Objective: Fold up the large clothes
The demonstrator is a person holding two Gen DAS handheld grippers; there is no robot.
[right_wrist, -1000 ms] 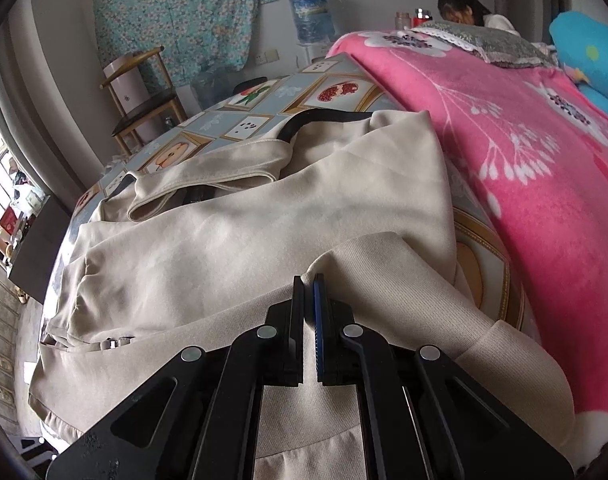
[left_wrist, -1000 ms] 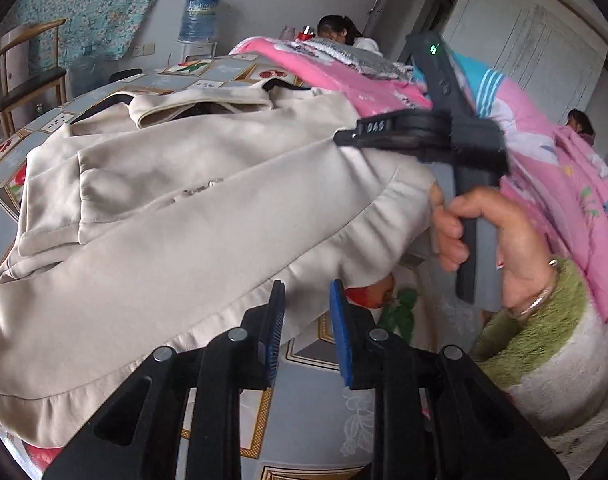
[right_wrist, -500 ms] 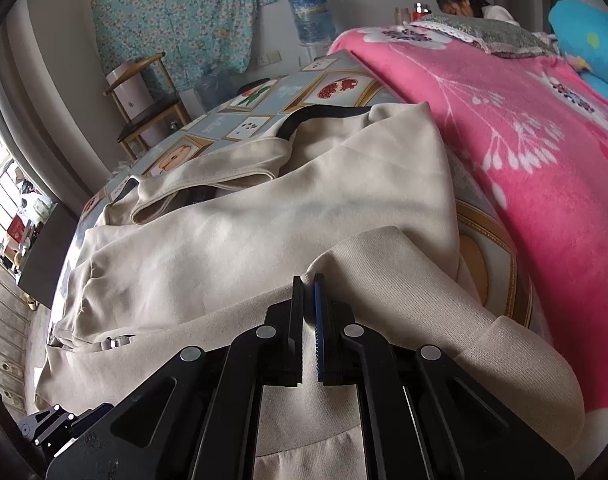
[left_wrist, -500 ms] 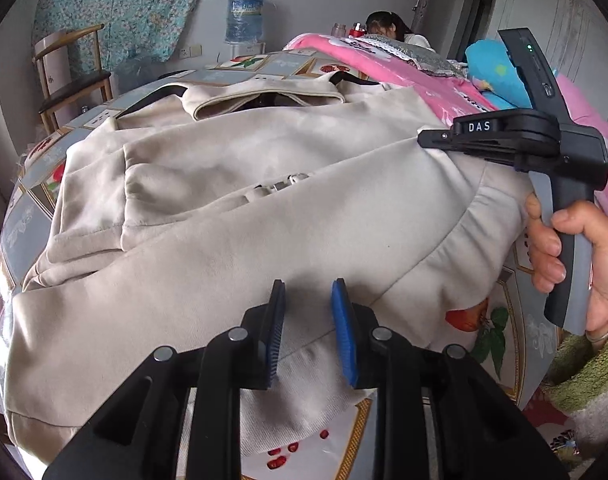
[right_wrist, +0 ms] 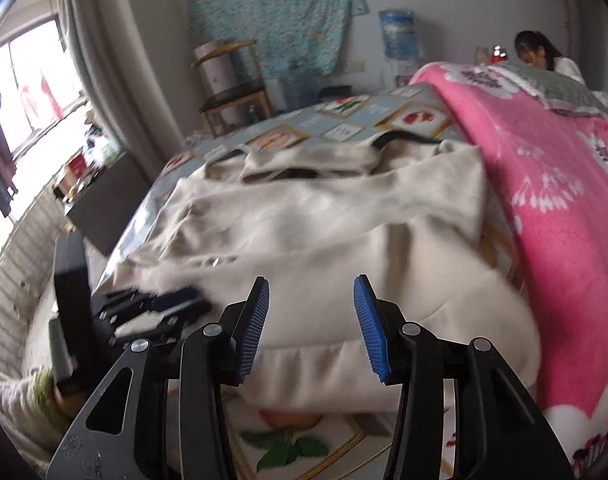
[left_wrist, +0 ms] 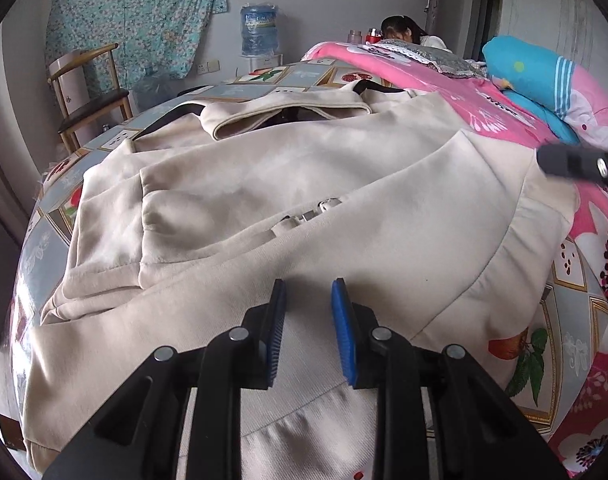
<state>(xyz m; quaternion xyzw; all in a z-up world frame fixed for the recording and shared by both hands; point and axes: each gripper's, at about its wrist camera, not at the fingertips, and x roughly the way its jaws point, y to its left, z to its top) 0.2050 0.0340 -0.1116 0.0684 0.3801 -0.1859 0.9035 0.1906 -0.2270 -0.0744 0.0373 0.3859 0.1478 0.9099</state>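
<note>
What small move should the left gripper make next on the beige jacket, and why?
Probably close the left gripper on the beige jacket hem beneath it: its jaws stand apart over the fabric, gripping nothing, while the right gripper is opening, nothing between its jaws.

Our left gripper (left_wrist: 305,320) points down at a slant, its blue pads a narrow gap apart with nothing pinched between them. Our right gripper (right_wrist: 311,320) also tilts downward, and its jaws are opening, the space between them bare. From the right wrist view, the left gripper shows low on the left, blurred, with a green sleeve (right_wrist: 44,394) beneath its handle.
</note>
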